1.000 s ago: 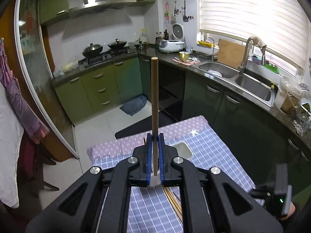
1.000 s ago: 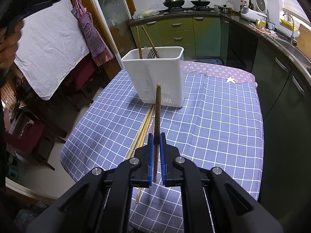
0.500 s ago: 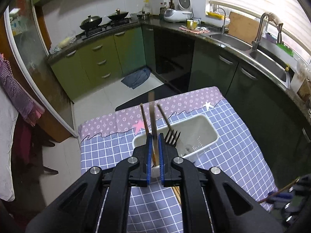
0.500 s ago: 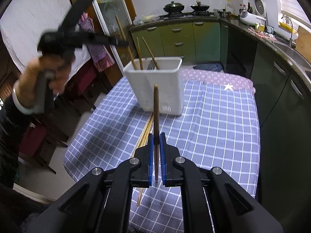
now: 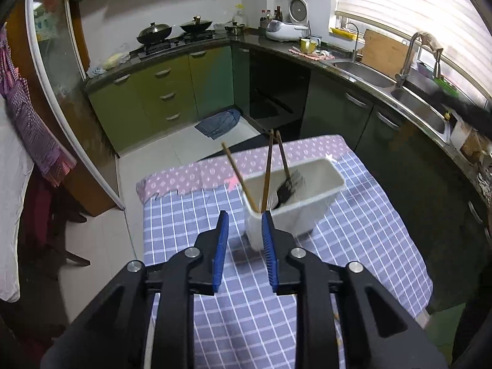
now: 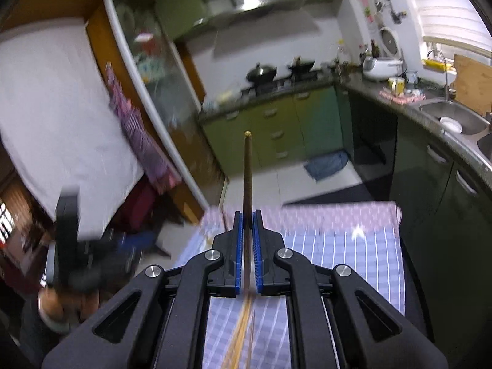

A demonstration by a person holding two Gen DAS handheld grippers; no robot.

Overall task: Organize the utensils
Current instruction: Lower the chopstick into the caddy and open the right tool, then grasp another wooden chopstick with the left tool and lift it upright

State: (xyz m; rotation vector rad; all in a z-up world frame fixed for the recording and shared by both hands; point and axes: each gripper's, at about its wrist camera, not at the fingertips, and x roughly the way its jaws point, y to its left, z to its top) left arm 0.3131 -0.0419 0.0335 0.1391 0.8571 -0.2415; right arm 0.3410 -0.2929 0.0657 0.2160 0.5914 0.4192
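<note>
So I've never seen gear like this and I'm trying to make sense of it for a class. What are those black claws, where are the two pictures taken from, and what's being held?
No robot here: a person holds a two-finger gripper in each hand, and a fisheye camera on each looks forward along its fingers. One picture is the left hand's view, the other the right's.

The left gripper stands open with nothing between its blue pads; its jaws have just been opening. It hangs above a white utensil holder on the checked tablecloth, which already holds chopsticks and a fork.

The right gripper is shut on a dark chopstick, pointing up. Pale chopsticks lie blurred on the cloth below.
</note>
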